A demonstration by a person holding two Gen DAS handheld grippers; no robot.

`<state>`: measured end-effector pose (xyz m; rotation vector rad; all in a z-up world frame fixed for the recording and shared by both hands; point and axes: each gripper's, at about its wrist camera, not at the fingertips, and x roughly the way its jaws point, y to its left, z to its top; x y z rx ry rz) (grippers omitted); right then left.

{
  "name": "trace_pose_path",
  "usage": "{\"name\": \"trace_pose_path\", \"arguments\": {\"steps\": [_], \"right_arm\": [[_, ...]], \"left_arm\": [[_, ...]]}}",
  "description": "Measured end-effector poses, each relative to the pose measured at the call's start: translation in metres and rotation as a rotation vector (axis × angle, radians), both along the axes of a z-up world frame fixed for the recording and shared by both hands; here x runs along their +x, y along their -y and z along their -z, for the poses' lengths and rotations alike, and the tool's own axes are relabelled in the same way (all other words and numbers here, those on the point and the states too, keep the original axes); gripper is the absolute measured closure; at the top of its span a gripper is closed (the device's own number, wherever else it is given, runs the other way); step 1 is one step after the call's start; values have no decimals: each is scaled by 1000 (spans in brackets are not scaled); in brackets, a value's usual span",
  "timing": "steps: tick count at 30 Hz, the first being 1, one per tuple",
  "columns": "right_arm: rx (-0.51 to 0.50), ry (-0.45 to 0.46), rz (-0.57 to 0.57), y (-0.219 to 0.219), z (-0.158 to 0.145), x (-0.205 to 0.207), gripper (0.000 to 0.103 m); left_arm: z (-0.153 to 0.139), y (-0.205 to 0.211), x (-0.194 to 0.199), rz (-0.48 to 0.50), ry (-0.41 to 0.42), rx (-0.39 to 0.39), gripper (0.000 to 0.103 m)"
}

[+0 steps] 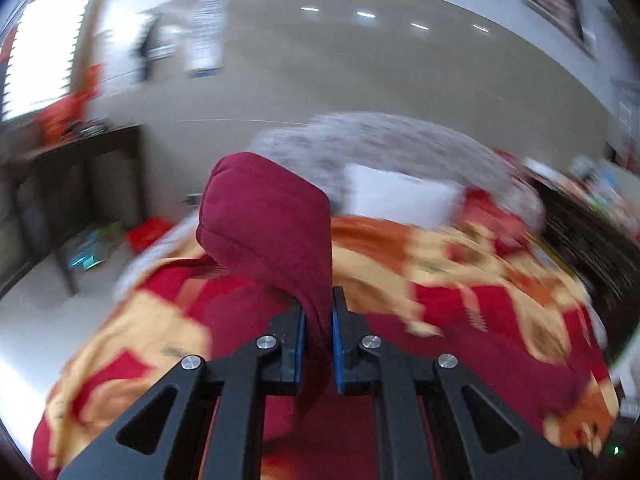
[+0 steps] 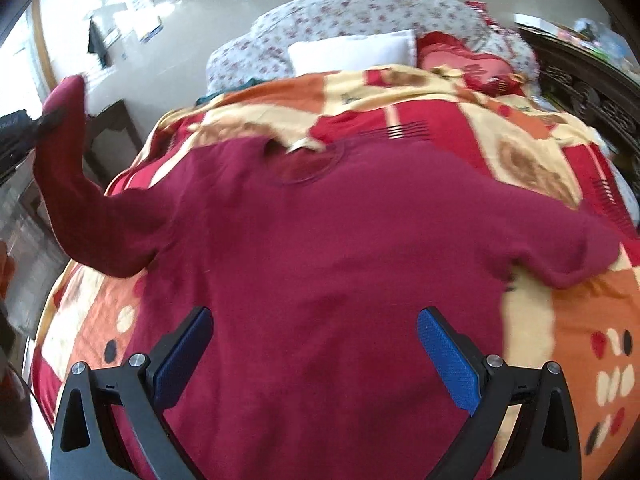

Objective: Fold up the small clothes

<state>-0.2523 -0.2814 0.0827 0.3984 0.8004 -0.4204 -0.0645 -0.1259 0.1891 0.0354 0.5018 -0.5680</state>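
This is a bedroom in a home, centred on a bed [image 2: 520, 152] under a red, orange and cream patterned blanket [image 2: 460, 92]. At the bed's far end lie a white pillow [image 2: 352, 50], a red cushion [image 2: 460, 60] and a floral quilt [image 2: 360, 12]; to its right runs a dark carved bed frame [image 2: 580, 92]. To the bed's left stands a dark wooden table [image 1: 80, 184], with papers pinned to the wall [image 1: 280, 64] behind.
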Motion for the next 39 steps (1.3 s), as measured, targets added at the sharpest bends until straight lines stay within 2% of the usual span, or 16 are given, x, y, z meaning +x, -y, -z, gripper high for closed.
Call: {"name": "trace_pose_path", "arguments": {"steps": [5,8,10,13,14,15,17,18,22,25,29,31,33,35,37,39], "right_arm": [[33,-23,72,40,3,-26,0],[60,-33,113,63,3,-45,0],[53,-35,143,74,-1,-56,0],[41,-15,150,81,-6,-61,0],[38,-10,148,82,-7,-60,0],[34,-6,144,81,-8,-56,0],[20,0,107,74,-9,-46,0],[11,-4,89,71,-8,-40,0],[-31,-12,29,57,-5,-10,0],[-67,-3,36,54,-9,13,0],[-114,-27,20,46,-5,58,0],[-145,-84,-11,40,10,88,0],[-232,-159,-21,35,26,109,1],[-276,-189,-3,41,38,109,9],[-223,-154,23,54,37,87,14],[-237,-153,46,60,30,60,16]], "left_arm": [[52,99,-57,233,-27,106,92],[97,138,-67,332,-105,171,89],[121,146,-70,367,-153,223,87],[128,138,-72,390,-166,240,68],[126,133,-71,392,-157,235,52],[120,121,-72,387,-133,224,35],[106,86,-74,361,-54,197,21],[99,73,-73,335,-17,202,18],[98,27,-49,153,78,298,18],[115,4,-15,45,9,341,18],[135,1,6,-1,-58,336,18],[143,7,6,-10,-65,347,18],[153,18,6,-5,-75,371,18],[163,23,5,-1,-88,404,18],[169,23,3,1,-97,419,18],[170,19,4,5,-101,408,18]]}}
